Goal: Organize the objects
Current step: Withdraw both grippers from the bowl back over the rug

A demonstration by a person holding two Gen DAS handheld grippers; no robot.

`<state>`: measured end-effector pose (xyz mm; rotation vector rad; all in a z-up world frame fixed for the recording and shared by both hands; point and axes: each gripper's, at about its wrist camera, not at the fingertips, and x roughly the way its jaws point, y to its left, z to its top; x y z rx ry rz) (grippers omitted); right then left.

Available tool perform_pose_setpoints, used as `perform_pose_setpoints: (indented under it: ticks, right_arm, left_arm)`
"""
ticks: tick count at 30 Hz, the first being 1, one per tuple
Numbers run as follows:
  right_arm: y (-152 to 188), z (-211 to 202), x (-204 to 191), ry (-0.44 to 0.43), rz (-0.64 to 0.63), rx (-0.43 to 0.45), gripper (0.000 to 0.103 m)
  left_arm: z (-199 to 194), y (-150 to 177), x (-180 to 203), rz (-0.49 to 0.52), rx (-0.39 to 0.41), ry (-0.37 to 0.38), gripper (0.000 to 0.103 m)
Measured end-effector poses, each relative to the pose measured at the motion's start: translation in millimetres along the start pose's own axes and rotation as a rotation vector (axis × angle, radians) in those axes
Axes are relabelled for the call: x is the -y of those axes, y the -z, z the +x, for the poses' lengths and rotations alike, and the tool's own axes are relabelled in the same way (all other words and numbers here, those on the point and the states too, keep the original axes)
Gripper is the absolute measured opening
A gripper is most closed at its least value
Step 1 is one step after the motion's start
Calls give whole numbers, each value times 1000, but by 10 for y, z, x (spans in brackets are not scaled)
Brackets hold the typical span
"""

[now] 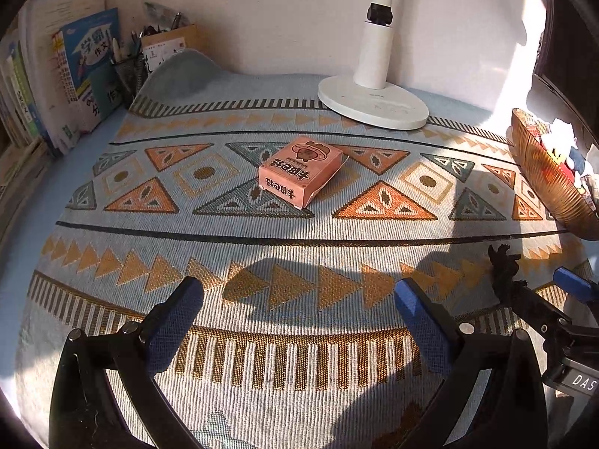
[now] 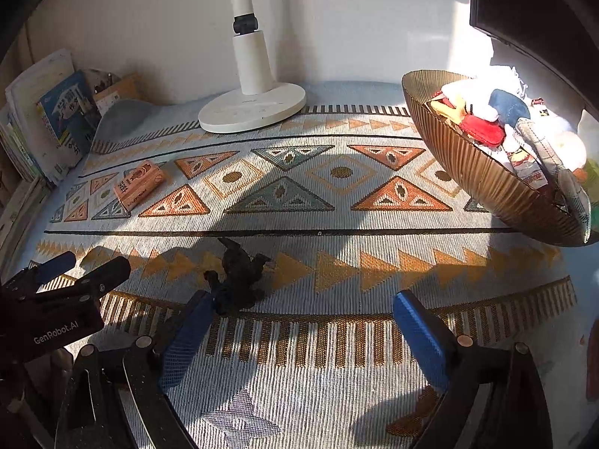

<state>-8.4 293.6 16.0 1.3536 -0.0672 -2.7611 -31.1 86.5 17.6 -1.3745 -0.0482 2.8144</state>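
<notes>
Both grippers are spread wide and empty. The dark toy figure (image 2: 239,277) lies on the counter (image 2: 337,374) just ahead of the right gripper (image 2: 299,321), touching or nearly touching its left finger. The pink box (image 1: 299,170) sits farther off, straight ahead of the left gripper (image 1: 299,310).

Left gripper (image 1: 299,303): my blue fingers spread wide, nothing between them.
Pink box (image 1: 300,169): flat on the patterned cloth (image 1: 262,262) (well ahead).
Lamp base (image 1: 372,101): behind it.
Ribbed bowl (image 1: 543,183): far right.
</notes>
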Motion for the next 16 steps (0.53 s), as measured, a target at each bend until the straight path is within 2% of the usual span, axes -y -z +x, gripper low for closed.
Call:
perform_pose_setpoints:
  ticks: [3,16]
  right_arm:
    - [1,-4,3,0,1,0,97]
    - [9,-5,-8,-1,2,-1,97]
  left_arm:
    - [92,-5,46,19,-46,-16,103]
    - [98,-4,65,16,-40,-23,103]
